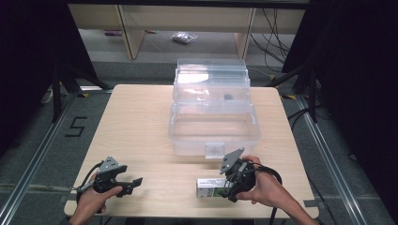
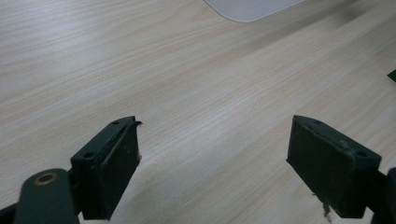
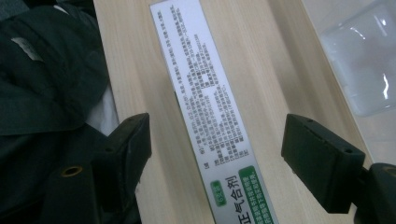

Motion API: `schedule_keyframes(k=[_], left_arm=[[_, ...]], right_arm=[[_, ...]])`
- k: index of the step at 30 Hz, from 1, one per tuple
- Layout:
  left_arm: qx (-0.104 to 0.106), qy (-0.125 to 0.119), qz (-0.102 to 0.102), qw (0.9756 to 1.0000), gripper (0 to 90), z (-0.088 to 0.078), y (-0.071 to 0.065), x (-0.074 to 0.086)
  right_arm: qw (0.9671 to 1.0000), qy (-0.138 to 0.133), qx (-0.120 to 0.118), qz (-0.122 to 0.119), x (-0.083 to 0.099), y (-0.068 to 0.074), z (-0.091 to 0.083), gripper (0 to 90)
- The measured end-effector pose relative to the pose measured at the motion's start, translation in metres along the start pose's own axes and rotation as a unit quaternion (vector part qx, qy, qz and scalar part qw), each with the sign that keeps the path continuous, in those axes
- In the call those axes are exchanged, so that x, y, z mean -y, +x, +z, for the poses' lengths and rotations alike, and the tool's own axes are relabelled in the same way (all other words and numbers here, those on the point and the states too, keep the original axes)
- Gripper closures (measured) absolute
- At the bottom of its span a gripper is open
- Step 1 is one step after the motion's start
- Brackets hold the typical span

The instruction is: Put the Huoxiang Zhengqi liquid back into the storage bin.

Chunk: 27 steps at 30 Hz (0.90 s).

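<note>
My right gripper sat low at the near edge of the table, its jaws spread wide to either side of a long white-and-green box lying flat on the wood. In the right gripper view the box ran lengthwise up the middle of the gap, with bare wood showing between it and each jaw, so nothing was clamped. My left gripper was well apart from it, near the table's near left corner, and its jaws also stood wide apart over bare wood grain in the left gripper view. Beyond both, a clear plastic bin with its lid hinged back stood at the middle of the table, its front latch close to my right gripper. A rounded corner of the bin showed at the top of the left gripper view.
</note>
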State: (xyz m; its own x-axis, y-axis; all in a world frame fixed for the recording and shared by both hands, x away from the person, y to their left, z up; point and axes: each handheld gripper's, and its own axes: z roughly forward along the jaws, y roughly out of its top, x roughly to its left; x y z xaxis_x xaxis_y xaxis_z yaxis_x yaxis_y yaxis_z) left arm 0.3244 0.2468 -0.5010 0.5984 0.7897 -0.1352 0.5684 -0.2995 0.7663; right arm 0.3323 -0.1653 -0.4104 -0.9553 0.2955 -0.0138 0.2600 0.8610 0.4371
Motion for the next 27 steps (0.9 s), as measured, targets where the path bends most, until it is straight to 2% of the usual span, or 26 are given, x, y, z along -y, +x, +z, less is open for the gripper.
schedule_keyframes(k=[3,5,7,8,11,12,13,14,15,16,17,18,19,20,21,22,23,24,25,26,27], left_arm=[[0.000,0.002,0.002,1.0000,16.0,0.000,0.000,0.000],[0.002,-0.013,-0.011,0.9999,16.0,0.002,-0.002,0.000],[0.002,-0.013,-0.011,0.9999,16.0,0.002,-0.002,0.000],[0.002,-0.013,-0.011,0.9999,16.0,0.002,-0.002,0.000],[0.003,-0.012,-0.012,0.9999,16.1,0.002,-0.002,0.000],[0.002,-0.011,-0.011,0.9999,16.0,0.001,-0.002,0.000],[0.000,-0.017,-0.015,0.9997,16.0,0.002,-0.002,0.001],[0.002,-0.016,-0.012,0.9998,16.0,0.002,-0.002,0.000],[0.000,-0.004,-0.002,1.0000,16.1,0.000,0.000,0.000],[0.002,-0.008,-0.007,0.9999,16.0,0.001,-0.001,0.000],[0.005,-0.016,-0.017,0.9997,16.0,0.002,-0.002,0.001],[0.010,-0.014,-0.023,0.9996,16.1,0.002,-0.001,0.001],[0.010,-0.009,-0.017,0.9998,16.1,0.001,0.000,0.001],[0.009,-0.015,-0.023,0.9996,16.0,0.002,-0.001,0.001],[0.010,0.001,-0.006,0.9999,16.0,0.000,0.001,0.000],[0.009,0.000,-0.006,0.9999,16.0,0.000,0.001,0.000],[0.009,-0.011,-0.018,0.9997,16.0,0.001,-0.001,0.001],[0.010,-0.015,-0.023,0.9996,16.0,0.002,-0.001,0.001],[0.010,-0.014,-0.023,0.9996,16.0,0.002,-0.001,0.001],[0.010,-0.014,-0.023,0.9996,16.0,0.002,-0.001,0.001],[0.009,0.000,-0.007,0.9999,16.0,0.000,0.001,0.000]], right_arm=[[0.9998,0.019,-0.001,-0.002,-0.003,0.000,0.005,26.1],[0.9995,0.032,-0.003,-0.005,-0.005,-0.001,0.008,27.2],[0.9991,0.038,-0.006,-0.016,-0.007,-0.002,0.012,27.4],[0.9989,0.045,-0.007,-0.009,-0.007,-0.002,0.013,28.1],[0.9981,0.057,-0.013,-0.017,-0.009,-0.005,0.018,29.5],[0.9981,0.060,-0.010,-0.009,-0.009,-0.004,0.019,30.0],[0.9978,0.062,-0.015,-0.015,-0.010,-0.006,0.021,30.0],[0.9977,0.066,-0.013,-0.012,-0.010,-0.006,0.022,30.0],[0.9975,0.068,-0.016,-0.013,-0.010,-0.007,0.024,30.3],[0.9972,0.070,-0.017,-0.018,-0.011,-0.008,0.025,31.0],[0.9969,0.078,-0.014,-0.004,-0.011,-0.006,0.026,31.8],[0.9966,0.081,-0.016,-0.010,-0.012,-0.007,0.027,32.5],[0.9962,0.081,-0.028,-0.015,-0.012,-0.008,0.029,33.1],[0.9962,0.083,-0.024,-0.014,-0.012,-0.007,0.030,33.0],[0.9956,0.086,-0.029,-0.024,-0.013,-0.008,0.031,33.1],[0.9955,0.089,-0.027,-0.016,-0.013,-0.006,0.032,33.1],[0.9951,0.094,-0.028,-0.013,-0.014,-0.006,0.033,33.7],[0.9947,0.097,-0.021,-0.025,-0.014,-0.008,0.034,34.3],[0.9934,0.113,-0.015,-0.014,-0.014,-0.006,0.033,34.8],[0.9931,0.113,-0.020,-0.023,-0.015,-0.008,0.034,35.1],[0.9924,0.120,-0.018,-0.022,-0.016,-0.007,0.035,35.6]])
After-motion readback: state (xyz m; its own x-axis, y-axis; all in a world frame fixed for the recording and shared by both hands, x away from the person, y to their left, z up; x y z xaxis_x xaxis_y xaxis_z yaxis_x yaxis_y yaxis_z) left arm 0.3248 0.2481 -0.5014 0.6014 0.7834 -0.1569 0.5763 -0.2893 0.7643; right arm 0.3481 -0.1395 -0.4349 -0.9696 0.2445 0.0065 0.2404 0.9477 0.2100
